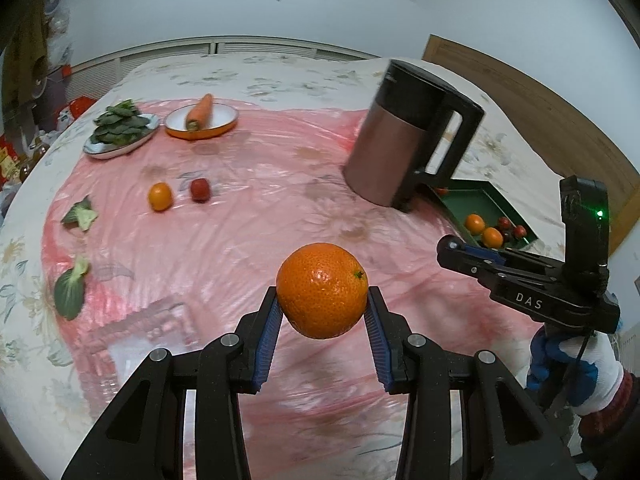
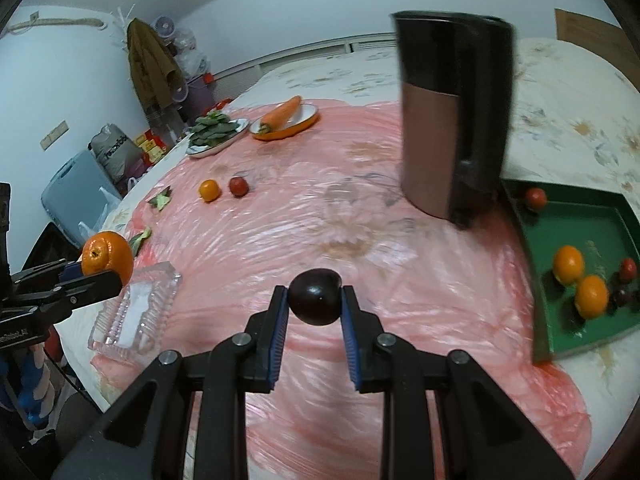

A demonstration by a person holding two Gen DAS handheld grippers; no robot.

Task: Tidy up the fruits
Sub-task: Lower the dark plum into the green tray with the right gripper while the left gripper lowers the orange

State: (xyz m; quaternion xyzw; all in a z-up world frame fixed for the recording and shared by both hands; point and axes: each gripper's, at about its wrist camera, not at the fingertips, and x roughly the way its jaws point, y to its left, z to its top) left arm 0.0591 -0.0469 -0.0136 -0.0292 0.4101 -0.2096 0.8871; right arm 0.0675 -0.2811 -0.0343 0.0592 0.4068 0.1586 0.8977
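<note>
Pink plastic sheet [image 1: 248, 240] over floral-covered table, white walls behind. Left gripper [image 1: 322, 300] pinching large orange [image 1: 322, 290] between blue pads, held above sheet. Right gripper [image 2: 315, 300] clamped on dark plum [image 2: 315, 297], also clear of sheet. Green tray [image 2: 592, 232] at right, near kettle [image 2: 452, 116], holds two small oranges plus red and dark fruits. Far left: small orange [image 1: 160, 196] beside red fruit [image 1: 200, 190] on sheet. Beyond: carrot [image 1: 200, 112] in bowl, greens on plate [image 1: 120, 130]. Clear glass dish [image 2: 134, 312] near left.
</note>
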